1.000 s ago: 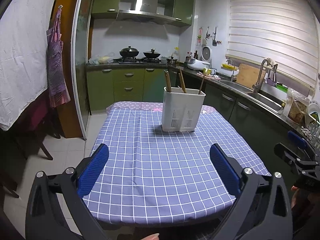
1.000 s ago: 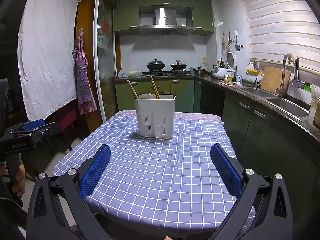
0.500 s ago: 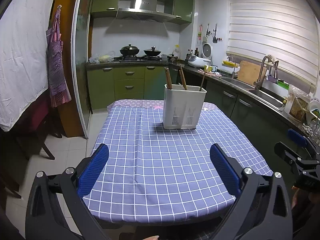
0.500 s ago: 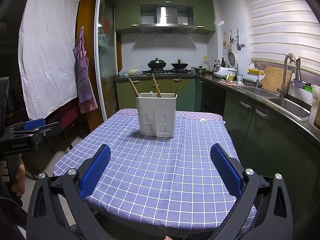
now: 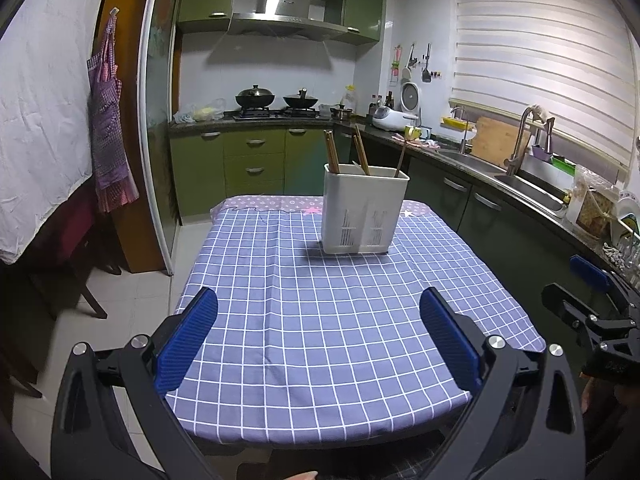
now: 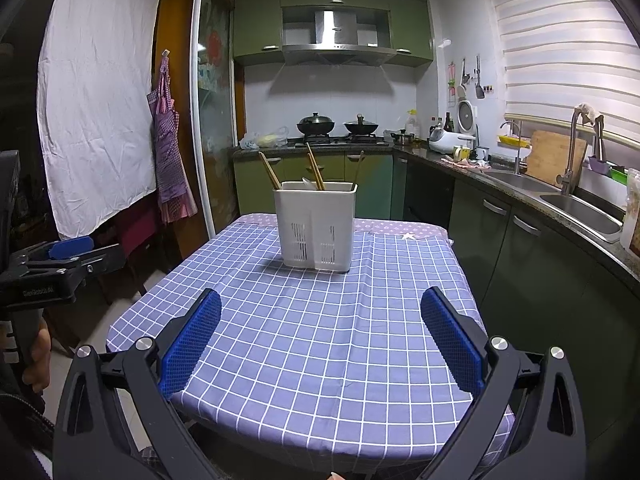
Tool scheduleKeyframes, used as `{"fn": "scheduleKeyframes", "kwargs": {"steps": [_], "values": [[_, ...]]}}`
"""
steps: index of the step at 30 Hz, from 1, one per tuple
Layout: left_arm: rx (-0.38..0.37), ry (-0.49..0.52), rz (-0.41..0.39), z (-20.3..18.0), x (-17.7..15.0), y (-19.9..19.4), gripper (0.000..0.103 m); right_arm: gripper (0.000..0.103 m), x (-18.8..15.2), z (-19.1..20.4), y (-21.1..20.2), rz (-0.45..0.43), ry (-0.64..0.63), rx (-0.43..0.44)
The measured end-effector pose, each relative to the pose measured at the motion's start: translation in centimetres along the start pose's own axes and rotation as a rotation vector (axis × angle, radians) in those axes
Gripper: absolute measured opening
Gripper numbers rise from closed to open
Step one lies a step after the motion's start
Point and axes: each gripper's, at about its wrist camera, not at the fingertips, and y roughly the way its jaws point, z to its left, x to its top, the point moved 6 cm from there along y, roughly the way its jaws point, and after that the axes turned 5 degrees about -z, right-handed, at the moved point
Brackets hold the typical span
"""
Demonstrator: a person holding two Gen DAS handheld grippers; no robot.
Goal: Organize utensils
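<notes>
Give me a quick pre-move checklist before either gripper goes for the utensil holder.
1. Left gripper jaws open, nothing between them: ok.
2. Right gripper jaws open, nothing between them: ok.
3. White utensil holder upright on the checked tablecloth: ok.
4. Chopsticks stand in the holder, leaning, tops free to grasp: ok.
5. No loose utensils on the cloth between grippers and holder: ok.
6. Which compartment each utensil sits in: cannot tell.

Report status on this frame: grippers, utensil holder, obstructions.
Left gripper open, empty. Right gripper open, empty. White utensil holder upright on checkered tablecloth, chopsticks inside. Nothing between grippers and holder.
</notes>
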Motion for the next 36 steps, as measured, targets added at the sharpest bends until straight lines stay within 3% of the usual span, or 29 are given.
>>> {"fn": "scheduleKeyframes", "kwargs": {"steps": [13, 24, 28, 36], "values": [[-0.008, 0.002, 0.007, 0.0, 0.1, 0.2, 0.096, 0.098, -0.2, -0.1, 0.3, 0.011, -0.007, 0.005], [-0.075, -0.058, 0.031, -0.1, 0.1, 0.8, 0.096, 0.098, -0.3, -0.1, 0.4, 0.017, -0.009, 0.01], [-0.036, -0.051, -0.012, 0.4, 0.5, 0.6, 0.096, 0.098, -0.3, -0.1, 0.6, 0.02, -0.005, 0.013], [0.02, 0.013, 0.007, 0.5, 0.3, 1.8, 0.096, 0.098, -0.7, -0.6, 1.4, 0.034, 0.005, -0.003]]}}
